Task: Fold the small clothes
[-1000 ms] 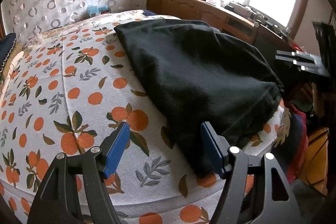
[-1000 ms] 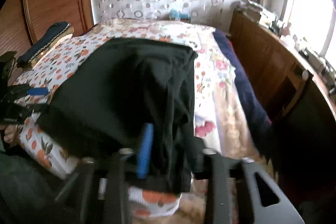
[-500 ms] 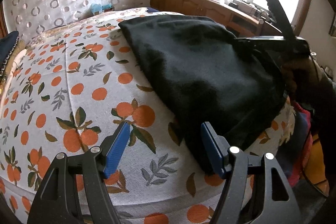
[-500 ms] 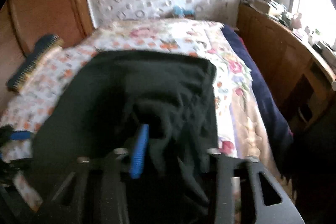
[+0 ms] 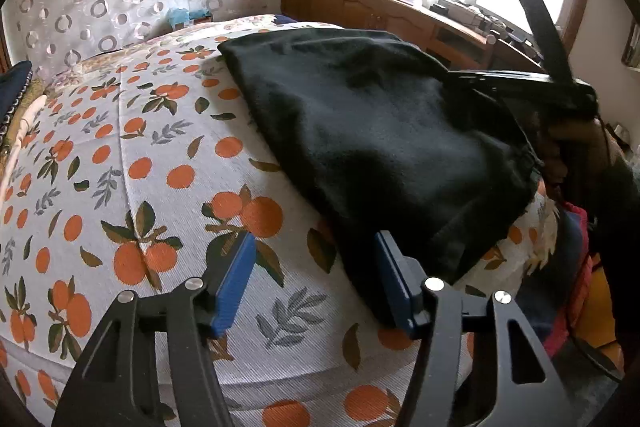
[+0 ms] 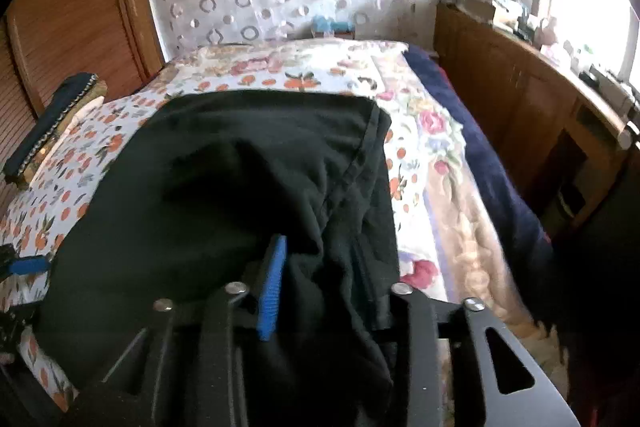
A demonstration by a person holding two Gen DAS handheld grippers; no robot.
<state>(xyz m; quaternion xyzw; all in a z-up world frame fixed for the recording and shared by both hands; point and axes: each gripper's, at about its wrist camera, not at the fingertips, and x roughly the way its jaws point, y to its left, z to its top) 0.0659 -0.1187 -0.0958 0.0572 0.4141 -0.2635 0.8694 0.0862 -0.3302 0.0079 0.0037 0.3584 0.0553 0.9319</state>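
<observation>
A black garment (image 5: 384, 131) lies on the orange-print bedsheet (image 5: 120, 155). My left gripper (image 5: 316, 279) is open and empty, just above the sheet at the garment's near left corner; its right finger (image 5: 394, 283) touches the cloth edge. My right gripper (image 6: 316, 279) is shut on a bunched edge of the black garment (image 6: 224, 187) and lifts it over the rest. Only its blue left pad (image 6: 272, 287) shows; cloth hides the other. The right gripper also shows in the left wrist view (image 5: 520, 83), at the garment's right side.
A wooden cabinet (image 6: 520, 99) with clutter runs along the bed's right side under a window. A dark blue blanket (image 6: 480, 155) lies at the bed's right edge. A dark cushion (image 6: 52, 123) sits at the left. Colourful cloth (image 5: 576, 267) hangs off the near right corner.
My right gripper has lifted the garment's edge and carried it forward over the garment toward the headboard. My left gripper has stayed open at the near corner.
</observation>
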